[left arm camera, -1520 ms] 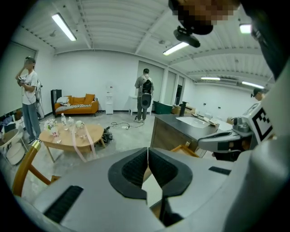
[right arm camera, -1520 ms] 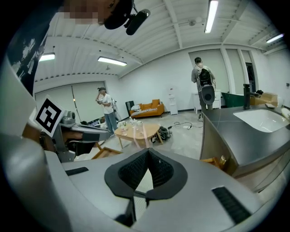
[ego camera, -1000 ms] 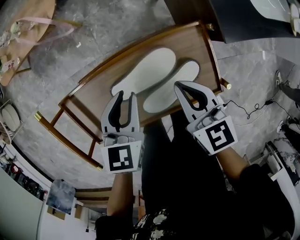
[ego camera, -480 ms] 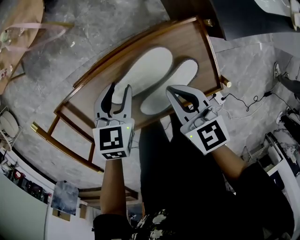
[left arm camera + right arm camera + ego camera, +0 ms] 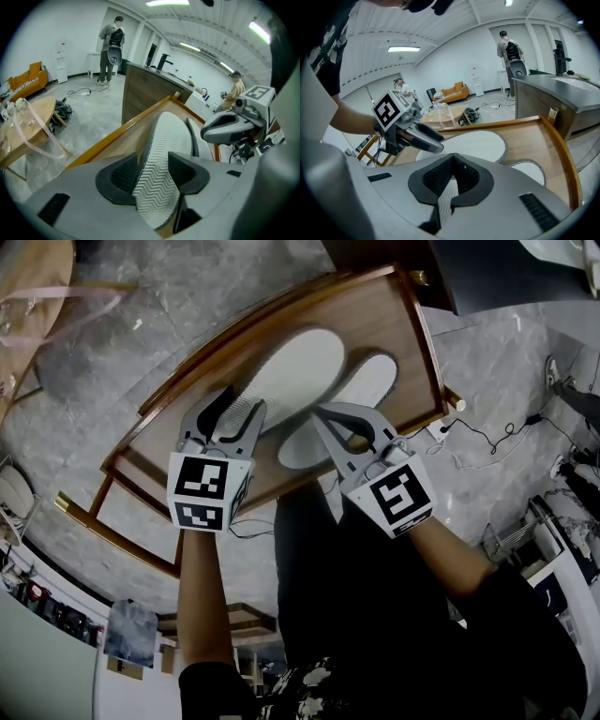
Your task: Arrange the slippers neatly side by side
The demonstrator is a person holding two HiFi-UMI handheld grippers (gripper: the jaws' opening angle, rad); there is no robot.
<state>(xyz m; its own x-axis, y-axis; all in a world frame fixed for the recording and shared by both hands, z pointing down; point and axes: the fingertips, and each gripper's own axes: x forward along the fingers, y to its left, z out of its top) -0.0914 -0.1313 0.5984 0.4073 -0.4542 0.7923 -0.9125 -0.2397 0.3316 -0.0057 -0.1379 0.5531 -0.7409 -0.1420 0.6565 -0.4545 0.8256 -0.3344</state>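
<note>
Two pale slippers lie sole up, side by side, on a wooden tray table (image 5: 398,320). The larger slipper (image 5: 295,367) is on the left, the other slipper (image 5: 366,390) on the right. My left gripper (image 5: 234,412) is at the larger slipper's heel. Its jaws are opening, and the ribbed sole (image 5: 171,136) runs between them under my left gripper (image 5: 152,176). My right gripper (image 5: 323,415) is shut, its tips over the gap between the two heels. In the right gripper view a strip of sole shows under my right gripper (image 5: 451,180).
The tray table has a raised wooden rim (image 5: 234,334). A round wooden table (image 5: 28,296) with a pink strap stands at the upper left. A dark counter (image 5: 506,268) is beyond the tray, and cables (image 5: 487,442) lie on the grey floor at the right. People stand far off.
Both grippers have moved forward over the tray to the slippers' heels. The left one now has the larger slipper's heel between its jaws. The right one stays shut.
</note>
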